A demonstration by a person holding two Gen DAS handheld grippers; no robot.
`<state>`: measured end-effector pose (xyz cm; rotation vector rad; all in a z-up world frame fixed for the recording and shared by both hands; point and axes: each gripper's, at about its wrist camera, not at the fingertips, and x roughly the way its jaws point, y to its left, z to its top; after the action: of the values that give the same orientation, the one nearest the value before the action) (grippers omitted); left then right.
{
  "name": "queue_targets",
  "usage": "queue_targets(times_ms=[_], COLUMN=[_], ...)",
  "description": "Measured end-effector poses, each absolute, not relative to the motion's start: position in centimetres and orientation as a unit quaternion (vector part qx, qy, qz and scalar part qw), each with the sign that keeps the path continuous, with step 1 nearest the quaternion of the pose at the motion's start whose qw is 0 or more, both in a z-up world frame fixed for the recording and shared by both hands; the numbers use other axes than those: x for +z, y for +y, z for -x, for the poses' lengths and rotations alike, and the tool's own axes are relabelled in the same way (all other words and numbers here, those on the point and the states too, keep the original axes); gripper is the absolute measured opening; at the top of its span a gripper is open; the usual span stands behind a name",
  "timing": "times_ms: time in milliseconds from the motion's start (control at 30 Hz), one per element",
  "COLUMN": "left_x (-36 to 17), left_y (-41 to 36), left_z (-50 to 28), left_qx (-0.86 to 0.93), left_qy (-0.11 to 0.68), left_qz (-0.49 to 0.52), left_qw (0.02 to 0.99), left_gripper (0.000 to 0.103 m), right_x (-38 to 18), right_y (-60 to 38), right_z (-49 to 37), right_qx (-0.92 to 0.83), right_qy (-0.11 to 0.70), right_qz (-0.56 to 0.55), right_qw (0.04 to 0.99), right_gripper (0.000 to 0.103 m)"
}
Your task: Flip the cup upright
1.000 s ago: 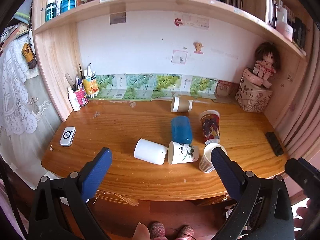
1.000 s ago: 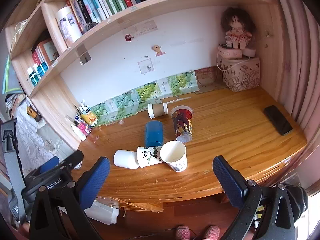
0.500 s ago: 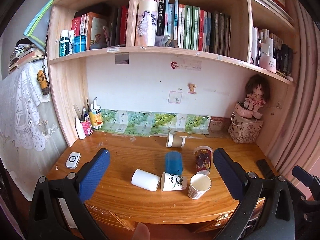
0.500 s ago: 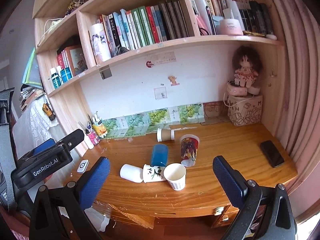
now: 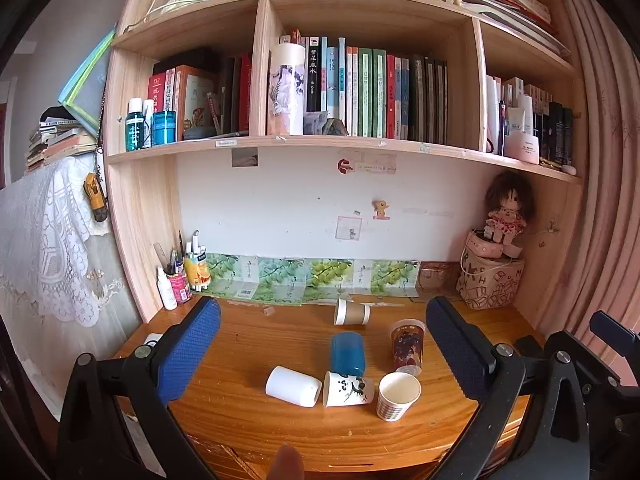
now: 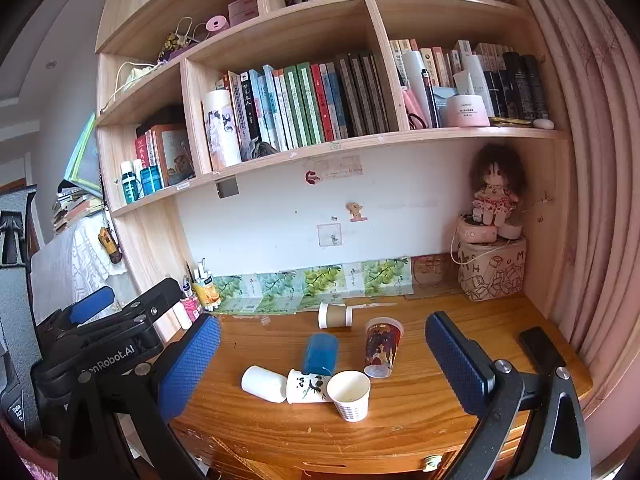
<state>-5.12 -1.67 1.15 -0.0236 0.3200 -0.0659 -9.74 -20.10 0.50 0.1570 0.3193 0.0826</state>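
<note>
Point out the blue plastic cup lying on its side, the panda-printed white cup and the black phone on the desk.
Blue plastic cup point(image 5: 347, 354), left wrist view, on its side wall.
Panda-printed white cup point(image 5: 347, 389), left wrist view, on the panda print.
Black phone point(image 6: 541, 349), right wrist view, on its screen.

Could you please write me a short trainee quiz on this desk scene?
1. True or false: the checked paper cup stands upright, mouth up.
2. Which cup lies on its side farthest back on the desk? A: brown paper cup; B: panda cup; C: white cup.
3. Fill in: the jaws of the left gripper and the right gripper both stand ___.
Key: 1 true; 2 A; 3 open.
</note>
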Motion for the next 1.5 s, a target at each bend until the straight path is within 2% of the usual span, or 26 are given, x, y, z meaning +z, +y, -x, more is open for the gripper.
queue_targets(times_ms=[1500], left_x=[2.0], left_y=[-2.3], left_z=[3.1], left_qx=[-0.020], left_qy=[0.133], left_qz=[0.010], left_qw=[0.991], left_gripper=[0.103], right_x=[0.0], right_y=[-20.1], right_z=[6.3], right_qx=[0.080], right_qy=[0.174], right_qz=[-0.074], right_qw=[0.979], right_gripper=[0.103])
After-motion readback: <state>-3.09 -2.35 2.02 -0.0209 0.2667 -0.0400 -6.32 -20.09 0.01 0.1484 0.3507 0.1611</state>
